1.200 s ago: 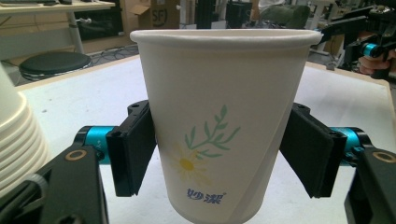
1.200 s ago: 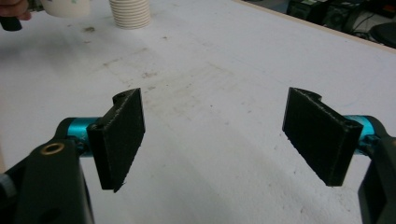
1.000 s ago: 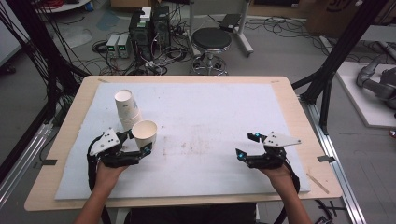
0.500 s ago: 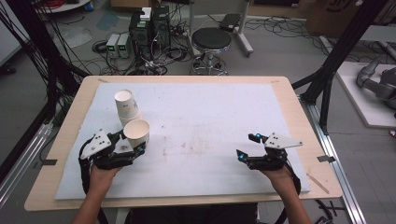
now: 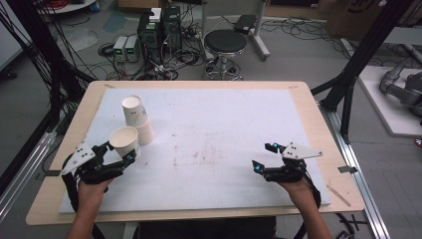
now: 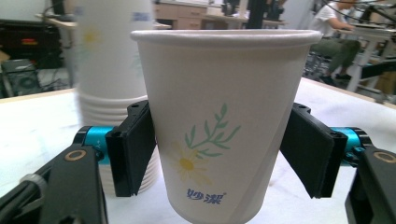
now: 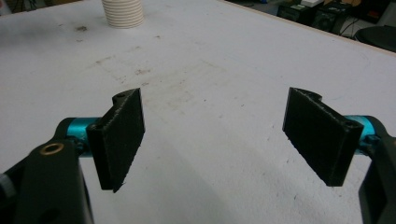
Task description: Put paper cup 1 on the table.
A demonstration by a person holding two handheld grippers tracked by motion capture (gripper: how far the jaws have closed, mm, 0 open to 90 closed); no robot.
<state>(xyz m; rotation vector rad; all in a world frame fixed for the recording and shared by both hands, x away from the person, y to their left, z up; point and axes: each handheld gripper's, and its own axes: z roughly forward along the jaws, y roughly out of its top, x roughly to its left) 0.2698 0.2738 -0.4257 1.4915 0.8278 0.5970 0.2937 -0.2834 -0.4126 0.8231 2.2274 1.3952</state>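
So the left tool [image 5: 130,158] has a single paper cup [image 5: 124,142] clamped between its jaws, upright, mouth up. Going by the stack of paper cups [image 5: 137,118] as the landmark, the held cup sits just in front of the stack on the person's side, close beside it, but I can't tell if they touch. In the left gripper view the cup [image 6: 223,126] has a little daisy print and blue lettering, with the stack [image 6: 109,88] blurry right behind it.

The black pads [image 6: 135,147] press the sidewall at roughly the lower half. Handling-wise I'd guess it's about as light as things get, thin and easy to crush — too much squeeze and the wall will oval out or crease. The rolled rim is the stiffest bit, so gripping a little higher, or just gently across the middle, seems safest. The paper looks matte, so probably not slippery.

The right tool [image 5: 264,157] is well off to the right of the stack, jaws spread wide with nothing between them — just the stained white surface [image 7: 224,70] underneath.
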